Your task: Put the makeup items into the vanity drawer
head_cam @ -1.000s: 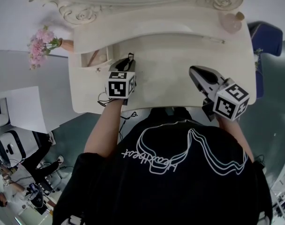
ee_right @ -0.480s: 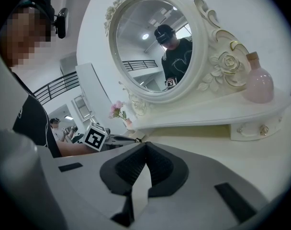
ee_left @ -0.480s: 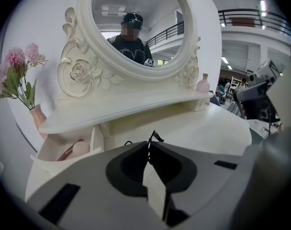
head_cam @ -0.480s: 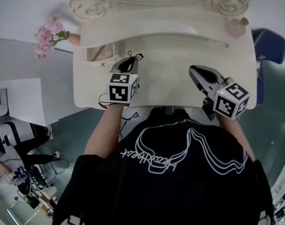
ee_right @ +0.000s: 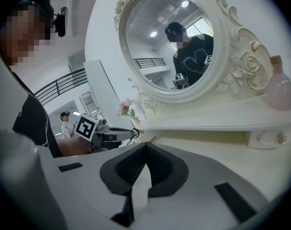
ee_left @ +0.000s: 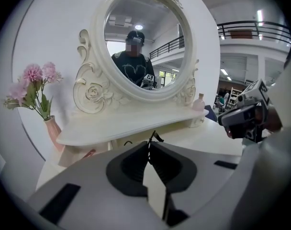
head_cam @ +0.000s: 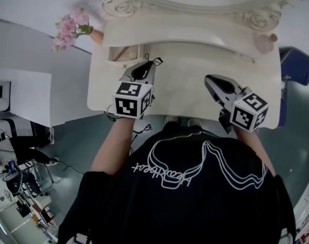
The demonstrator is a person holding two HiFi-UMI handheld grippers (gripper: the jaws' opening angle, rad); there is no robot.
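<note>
My left gripper hovers over the left part of the cream vanity top. Its jaws have just been closing and are shut on a thin black wiry item. In the left gripper view that item sticks up from between the closed pads of the left gripper. Just left of the tip, a small drawer stands open under the shelf, with something pinkish inside. My right gripper hangs over the right part of the top, shut and empty. In its own view the right gripper shows pads together.
An oval mirror in a carved frame rises behind a raised shelf. A pink bottle stands at the shelf's right end, and a vase of pink flowers at the left. A blue seat sits right of the vanity.
The left gripper has risen from the tabletop with the black item in its jaws. The right gripper has shifted only slightly.
</note>
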